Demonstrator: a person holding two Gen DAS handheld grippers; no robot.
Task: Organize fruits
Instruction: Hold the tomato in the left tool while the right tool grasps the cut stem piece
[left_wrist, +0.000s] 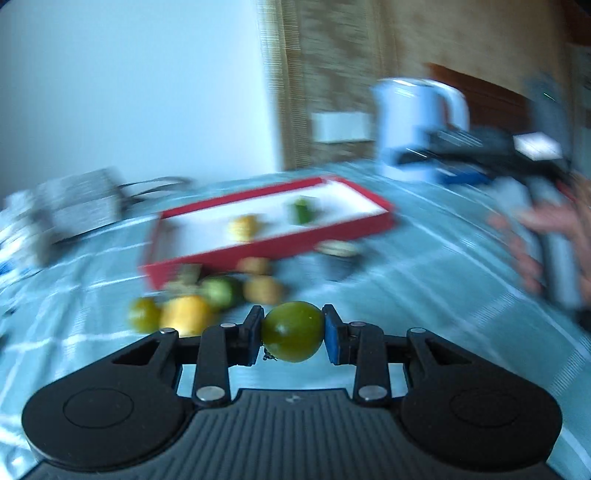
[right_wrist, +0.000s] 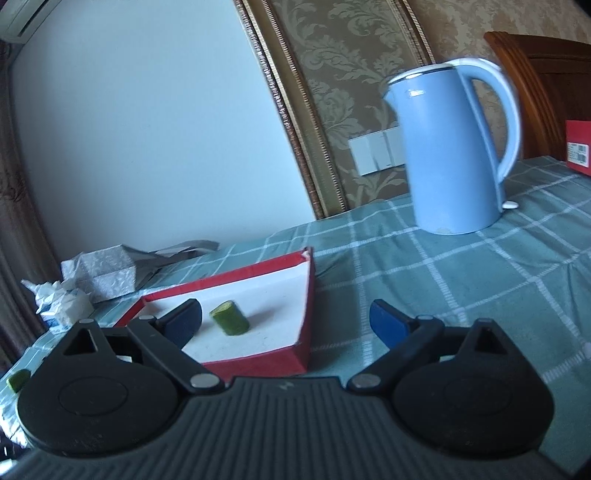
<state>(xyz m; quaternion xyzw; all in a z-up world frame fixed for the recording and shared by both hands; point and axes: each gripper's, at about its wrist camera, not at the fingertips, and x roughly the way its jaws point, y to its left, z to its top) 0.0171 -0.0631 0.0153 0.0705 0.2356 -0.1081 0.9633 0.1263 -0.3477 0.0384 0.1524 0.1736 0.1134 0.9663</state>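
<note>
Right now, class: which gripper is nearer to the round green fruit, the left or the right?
Left. The left gripper is shut on the round green fruit, pads pressing both its sides. The right gripper stands open and empty by the red tray, apart from that fruit.

blue kettle (right_wrist: 452, 155) upright | checked cloth (right_wrist: 443, 280) | tissue box (right_wrist: 107, 275) (crumpled tissues beside)

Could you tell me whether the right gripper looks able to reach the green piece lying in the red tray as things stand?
Probably yes: the right gripper is open and empty, the green piece lies just ahead between its fingers, and nothing stands in the way.
</note>
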